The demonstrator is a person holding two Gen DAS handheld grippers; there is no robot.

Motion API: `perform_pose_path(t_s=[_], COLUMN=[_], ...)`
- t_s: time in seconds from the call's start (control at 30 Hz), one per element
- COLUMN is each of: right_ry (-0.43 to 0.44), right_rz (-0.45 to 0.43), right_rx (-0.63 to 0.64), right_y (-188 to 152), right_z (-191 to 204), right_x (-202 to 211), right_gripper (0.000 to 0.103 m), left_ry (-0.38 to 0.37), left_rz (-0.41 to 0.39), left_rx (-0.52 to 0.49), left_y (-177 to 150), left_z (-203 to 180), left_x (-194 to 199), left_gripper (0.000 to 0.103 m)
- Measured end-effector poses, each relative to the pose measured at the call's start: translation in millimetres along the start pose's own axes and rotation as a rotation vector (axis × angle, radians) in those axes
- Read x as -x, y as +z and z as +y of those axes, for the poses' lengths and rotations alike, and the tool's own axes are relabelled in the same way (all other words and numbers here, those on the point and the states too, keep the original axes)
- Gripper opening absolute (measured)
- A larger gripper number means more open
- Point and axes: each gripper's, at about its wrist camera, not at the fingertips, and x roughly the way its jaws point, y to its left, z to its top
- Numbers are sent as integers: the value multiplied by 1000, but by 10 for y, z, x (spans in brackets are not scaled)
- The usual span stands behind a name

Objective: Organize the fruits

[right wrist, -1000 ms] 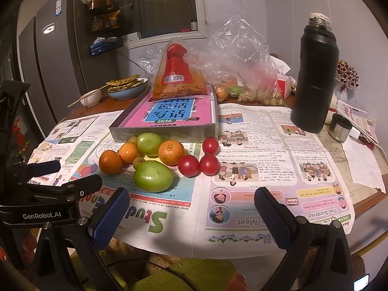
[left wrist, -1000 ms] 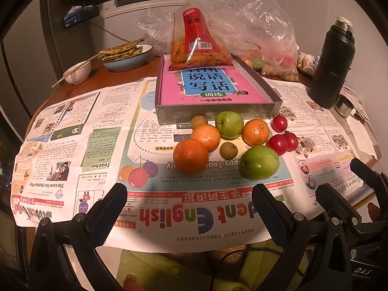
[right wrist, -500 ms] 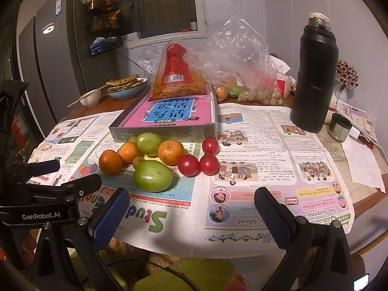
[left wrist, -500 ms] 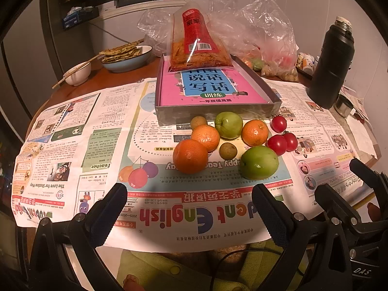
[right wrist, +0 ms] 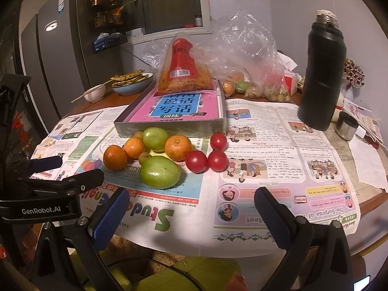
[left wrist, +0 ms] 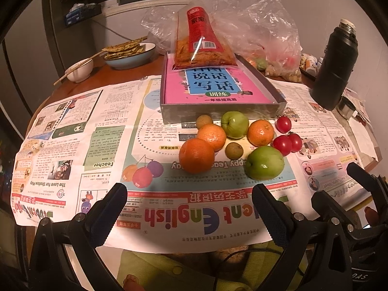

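We hold both grippers — left gripper [left wrist: 189, 208], right gripper [right wrist: 191, 211] — spread wide and empty, short of the fruit cluster [left wrist: 232, 143] on the newspaper [left wrist: 72, 145].

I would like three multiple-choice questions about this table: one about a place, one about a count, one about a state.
1. Where does the black flask stand?
A. inside the tray
B. on the newspaper, right of the fruit
C. in the blue bowl

2. How many red tomatoes lie on the newspaper?
A. one
B. three
C. five

3. What is the state of the right gripper?
A. open and empty
B. shut on an orange
C. shut on a tomato

Answers: 1 B, it stands right of the fruit, outside the tray. 2 B, three are grouped together. 3 A, its jaws stand wide apart.
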Motion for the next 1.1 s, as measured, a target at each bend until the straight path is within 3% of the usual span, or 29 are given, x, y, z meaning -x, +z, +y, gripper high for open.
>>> perform_pose_path(t_s=[0.3, 0.7, 0.93, 1.03, 1.1], right_ry=[56, 88, 109, 113, 112], right_rz=[53, 132, 164, 163, 163], right_rx=[-5, -16, -5, -1, 1], right_y=[61, 131, 152, 159, 159], right_z=[73, 247, 321, 336, 343], right_x=[-223, -707, -854, -878, -900], right_gripper=[103, 101, 71, 65, 62], left_ry=[2, -32, -95, -107, -124], left_rz=[28, 69, 89, 95, 98], left_rx=[18, -50, -73, -73, -70], left_y=[130, 291, 357, 362, 368], left_z=[217, 228, 191, 190, 192], left_x=[-189, -503, -598, -648, -670], left_gripper=[102, 102, 97, 95, 82])
